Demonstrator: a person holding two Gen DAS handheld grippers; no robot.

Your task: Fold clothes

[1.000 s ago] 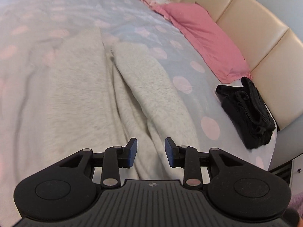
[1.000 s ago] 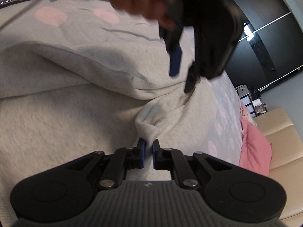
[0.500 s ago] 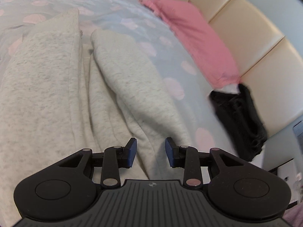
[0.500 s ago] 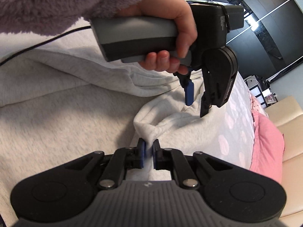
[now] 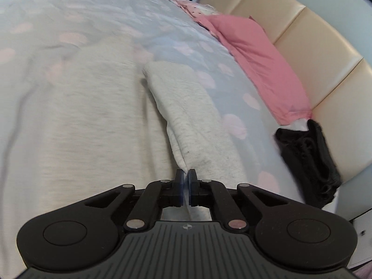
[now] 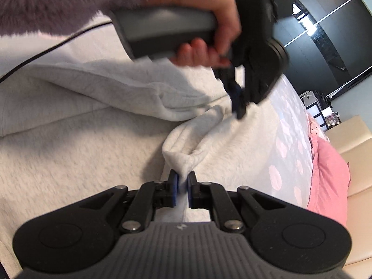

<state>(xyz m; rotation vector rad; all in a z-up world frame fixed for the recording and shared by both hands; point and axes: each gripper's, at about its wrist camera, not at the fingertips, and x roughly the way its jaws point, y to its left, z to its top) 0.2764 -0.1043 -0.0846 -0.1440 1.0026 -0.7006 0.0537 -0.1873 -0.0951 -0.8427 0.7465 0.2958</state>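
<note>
A pale grey sweatshirt (image 5: pixel 81 116) lies spread on the bed, one sleeve (image 5: pixel 193 107) stretching away to the right of its body. My left gripper (image 5: pixel 185 181) has its jaws closing, and the pads pinch a raised fold at the near end of that sleeve. In the right wrist view the sweatshirt (image 6: pixel 69 158) fills the left side. My right gripper (image 6: pixel 182 181) is shut on a bunched ridge of its cloth. Just beyond it, the left gripper (image 6: pixel 237 102) is held by a hand (image 6: pixel 209 34) in a fluffy purple sleeve (image 6: pixel 58 2), its tips low at the cloth.
The grey bedcover (image 5: pixel 162 23) has pink dots. A pink pillow (image 5: pixel 255 62) lies along the beige padded headboard (image 5: pixel 325 53). A pile of black clothing (image 5: pixel 307 160) sits at the right edge of the bed. Dark wardrobe doors (image 6: pixel 325 34) stand beyond the bed.
My left gripper went from wide open to closed on a fold of the sleeve, dropping a little toward the cloth. My right gripper kept its pinch and stayed in place.
</note>
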